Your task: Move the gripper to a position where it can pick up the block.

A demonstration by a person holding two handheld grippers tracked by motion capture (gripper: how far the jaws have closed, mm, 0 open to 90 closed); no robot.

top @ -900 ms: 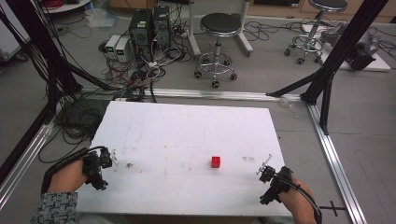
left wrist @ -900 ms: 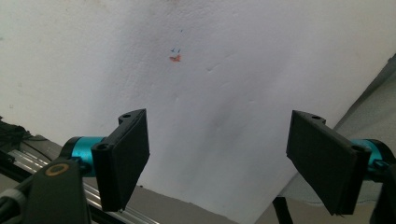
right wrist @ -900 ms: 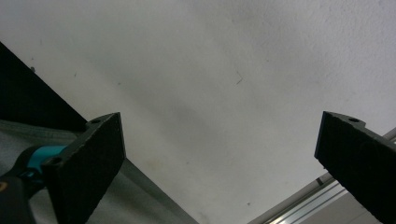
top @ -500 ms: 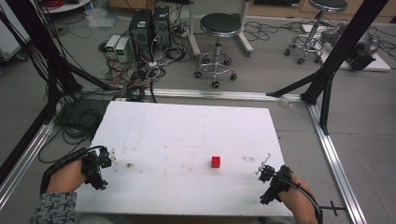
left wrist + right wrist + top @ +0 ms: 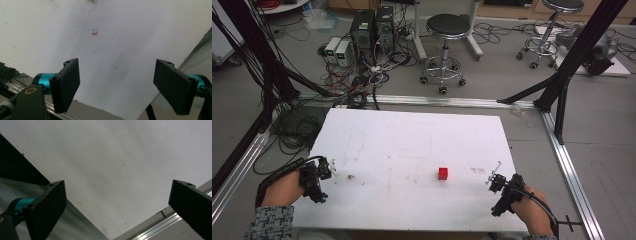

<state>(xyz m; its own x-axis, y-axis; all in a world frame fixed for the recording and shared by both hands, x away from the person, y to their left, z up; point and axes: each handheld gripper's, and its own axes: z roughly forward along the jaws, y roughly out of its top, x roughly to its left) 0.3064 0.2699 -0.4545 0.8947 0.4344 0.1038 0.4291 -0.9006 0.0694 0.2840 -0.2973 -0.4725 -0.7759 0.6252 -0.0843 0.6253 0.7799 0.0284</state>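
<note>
While the small red cube [image 5: 443,173] is sitting alone on the white counter [image 5: 412,145], right of centre and toward the near edge, nothing around it is changing from a moment ago. Nearer to it, the right tool [image 5: 498,184] is idling at the near right corner, wide open and empty; the left tool [image 5: 318,176] is waiting well apart at the left edge, jaws likewise spread, gripping nothing.

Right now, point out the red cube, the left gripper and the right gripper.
red cube [image 5: 443,173], high view, its top face.
left gripper [image 5: 331,165], high view, between its fingertips.
right gripper [image 5: 493,173], high view, between its fingertips.
</note>
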